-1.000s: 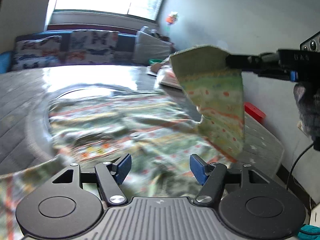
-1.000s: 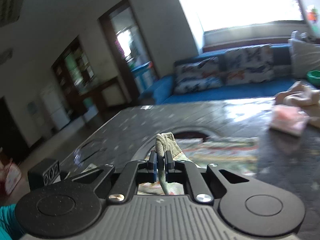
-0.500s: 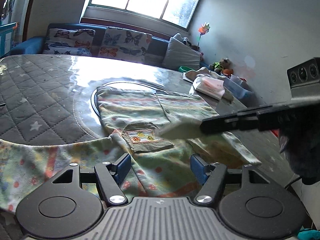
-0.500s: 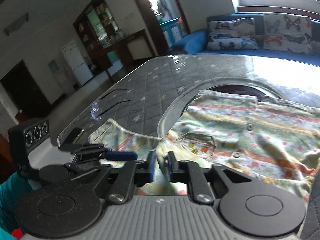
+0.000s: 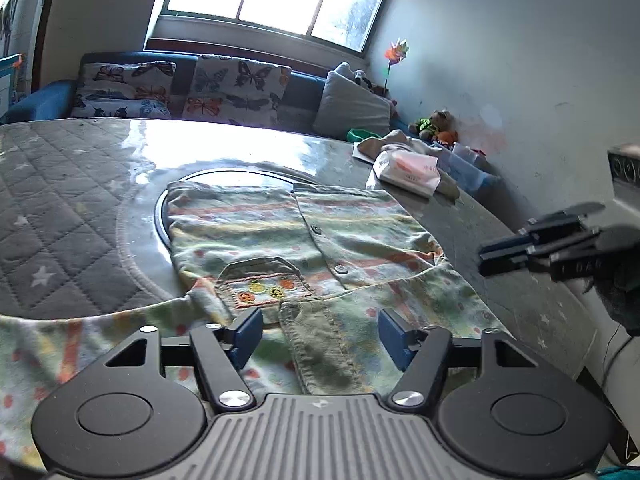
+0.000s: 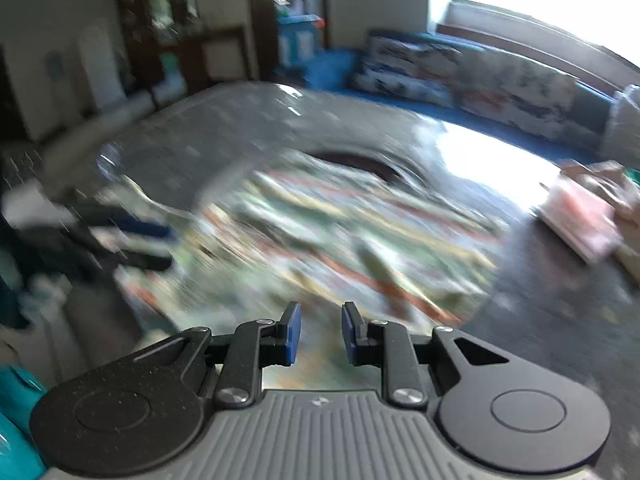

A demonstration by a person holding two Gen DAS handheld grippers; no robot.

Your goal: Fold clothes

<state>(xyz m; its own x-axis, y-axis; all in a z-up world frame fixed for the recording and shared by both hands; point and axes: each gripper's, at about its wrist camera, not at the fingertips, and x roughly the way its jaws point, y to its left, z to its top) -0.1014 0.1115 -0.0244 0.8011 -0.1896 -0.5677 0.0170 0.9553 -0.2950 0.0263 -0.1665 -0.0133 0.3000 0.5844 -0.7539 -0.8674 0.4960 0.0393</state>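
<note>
the striped shirt (image 5: 304, 240) lies spread on the table (image 5: 60, 184), one sleeve folded across it, more folds left, the left gripper (image 5: 320, 332) closing empty, the right gripper (image 6: 318, 334) slightly apart, empty.

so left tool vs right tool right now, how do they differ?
The left tool stands wider and is closing over the shirt collar; the right tool has a narrow gap with nothing gripped. The left view is sharp, the right view motion-blurred. Both have blue pads and point down at the shirt.
</note>
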